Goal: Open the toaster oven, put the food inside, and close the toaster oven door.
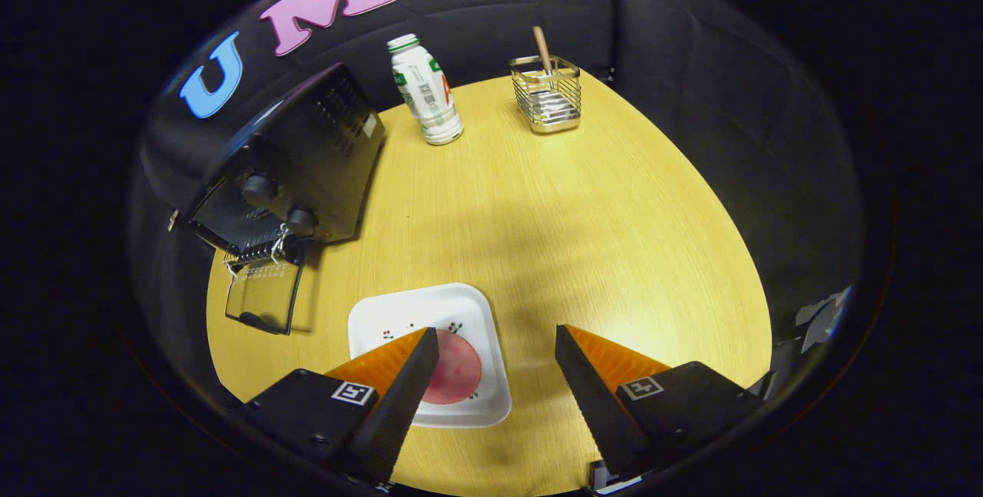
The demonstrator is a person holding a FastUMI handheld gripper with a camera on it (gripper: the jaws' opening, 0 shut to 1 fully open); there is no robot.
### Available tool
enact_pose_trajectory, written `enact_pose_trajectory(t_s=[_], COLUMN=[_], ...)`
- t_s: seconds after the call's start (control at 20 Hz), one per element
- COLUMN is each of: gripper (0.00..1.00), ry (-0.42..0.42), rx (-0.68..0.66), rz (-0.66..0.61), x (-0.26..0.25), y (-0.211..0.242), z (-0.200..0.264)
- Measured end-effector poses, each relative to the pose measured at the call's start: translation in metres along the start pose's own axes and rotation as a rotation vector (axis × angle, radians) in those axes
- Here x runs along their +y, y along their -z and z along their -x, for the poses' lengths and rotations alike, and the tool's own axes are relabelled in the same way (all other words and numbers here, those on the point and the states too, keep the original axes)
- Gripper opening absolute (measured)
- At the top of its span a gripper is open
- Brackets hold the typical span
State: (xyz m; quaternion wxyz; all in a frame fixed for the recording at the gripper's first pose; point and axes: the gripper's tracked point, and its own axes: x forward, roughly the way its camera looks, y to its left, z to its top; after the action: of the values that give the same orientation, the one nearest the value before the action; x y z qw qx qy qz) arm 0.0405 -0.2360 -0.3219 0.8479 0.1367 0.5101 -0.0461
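A black toaster oven (296,167) stands on the yellow table to the left, beyond my fingers. Its glass door (263,296) hangs down open onto the table in front of it. A white square plate (399,316) lies just ahead of my left finger, and a round pink slice of food (459,369) rests on it, partly hidden by that finger. My gripper (498,343) hovers above the table with its two fingers wide apart and nothing between them. The left finger (407,382) overlaps the plate's near side.
A white bottle with green print (425,90) stands at the far side of the table beside the oven. To its right is a wire metal holder (547,94) with a wooden stick in it. The table's rounded edge (737,251) curves along the right.
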Motion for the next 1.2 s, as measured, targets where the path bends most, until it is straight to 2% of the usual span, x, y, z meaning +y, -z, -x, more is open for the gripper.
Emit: enact_pose_trajectory(t_s=[0.25,0.3,0.35,0.5,0.55,0.65,0.8,0.95,1.05,1.2], gripper=[0.97,0.94,0.83,0.78,0.63,0.50,0.25,0.16,0.11,0.08], ry=[0.011,0.017,0.024,0.019,0.022,0.025,0.048,0.053,0.059,0.013], rx=[0.102,0.113,0.118,0.135,0.143,0.183,0.219,0.211,0.203,0.200], rz=[-0.080,-0.092,-0.098,-0.126,-0.153,-0.202,-0.167,-0.053,-0.029,-0.018], x=[0.001,0.001,0.000,0.002,0.001,-0.001,-0.005,-0.005,-0.005,-0.003], y=[0.006,0.006,0.006,0.005,0.006,0.006,0.013,0.012,0.013,0.018], z=[-0.027,-0.031,-0.035,-0.042,-0.044,-0.044,-0.043,-0.037,-0.040,-0.039])
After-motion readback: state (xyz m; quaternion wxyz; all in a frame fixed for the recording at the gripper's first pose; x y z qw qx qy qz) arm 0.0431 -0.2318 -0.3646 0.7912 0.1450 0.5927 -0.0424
